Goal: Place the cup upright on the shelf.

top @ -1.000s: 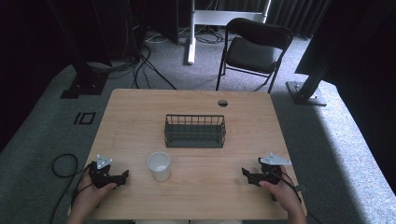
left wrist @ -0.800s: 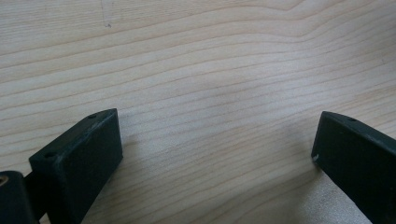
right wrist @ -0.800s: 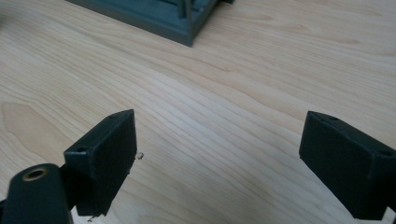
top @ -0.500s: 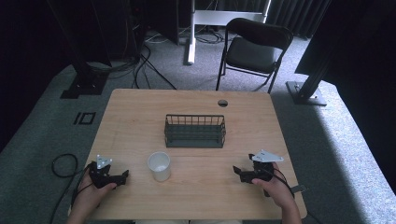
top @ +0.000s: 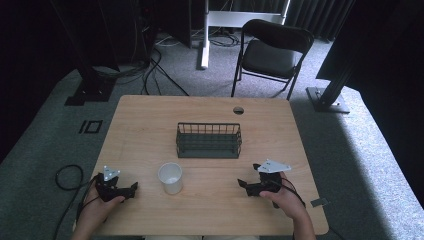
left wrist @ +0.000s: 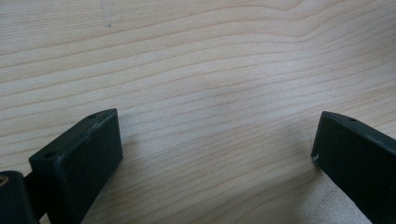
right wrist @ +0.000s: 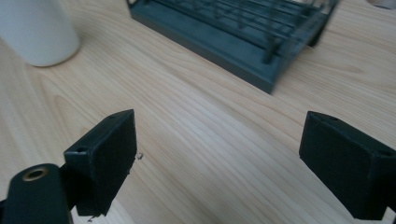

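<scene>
White plastic cup (top: 170, 177) stands on the pale wooden tabletop (top: 150, 125), just before the dark wire basket (top: 208, 140); right tongs (top: 248, 184) spread (left tongs (top: 131, 188) likewise), probably approaching; a careless sideways approach could topple the cup.

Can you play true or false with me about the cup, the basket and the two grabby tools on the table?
1. The white cup stands upright on the table. True.
2. The right tool is holding the cup. False: its jaws are wide apart with nothing between them, and the cup stands apart from it.
3. The wire basket sits farther from the person than the cup. True.
4. The cup is inside the basket. False: it stands on the bare wood in front of the basket.
5. The left tool is shut tight. False: the left gripper view shows its jaws wide apart over bare wood.
</scene>
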Available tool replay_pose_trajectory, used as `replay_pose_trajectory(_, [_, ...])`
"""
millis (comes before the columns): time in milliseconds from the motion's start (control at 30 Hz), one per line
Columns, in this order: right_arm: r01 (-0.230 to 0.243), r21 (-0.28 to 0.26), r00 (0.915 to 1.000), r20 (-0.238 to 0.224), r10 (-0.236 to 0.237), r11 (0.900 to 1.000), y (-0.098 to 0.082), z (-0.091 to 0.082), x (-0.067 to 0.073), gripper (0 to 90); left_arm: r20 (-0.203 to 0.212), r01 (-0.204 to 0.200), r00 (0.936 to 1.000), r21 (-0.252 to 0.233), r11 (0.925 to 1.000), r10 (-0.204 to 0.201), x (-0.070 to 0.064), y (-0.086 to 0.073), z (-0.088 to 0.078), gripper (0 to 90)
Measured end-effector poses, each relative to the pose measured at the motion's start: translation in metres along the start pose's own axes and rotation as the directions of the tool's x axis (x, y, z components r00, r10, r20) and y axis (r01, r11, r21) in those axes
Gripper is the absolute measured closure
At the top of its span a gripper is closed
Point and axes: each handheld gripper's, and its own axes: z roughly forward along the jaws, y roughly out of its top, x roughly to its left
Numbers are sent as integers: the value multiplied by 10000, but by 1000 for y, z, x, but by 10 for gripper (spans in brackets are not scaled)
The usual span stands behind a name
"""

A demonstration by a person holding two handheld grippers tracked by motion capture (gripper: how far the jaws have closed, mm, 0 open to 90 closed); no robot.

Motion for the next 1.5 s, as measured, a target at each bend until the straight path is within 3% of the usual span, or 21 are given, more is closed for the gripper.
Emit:
replay_pose_trajectory(633, [761,-117,9892,-1245,-769,9970,18,29,30,111,0,-3,10000,1,10000,3,0,0,0,22])
replay_pose_trajectory(1500, [1560,-392,9541,-2525,-1609,9870,44,69,75,112,0,3,10000,-2,10000,-3,0,0,0,22])
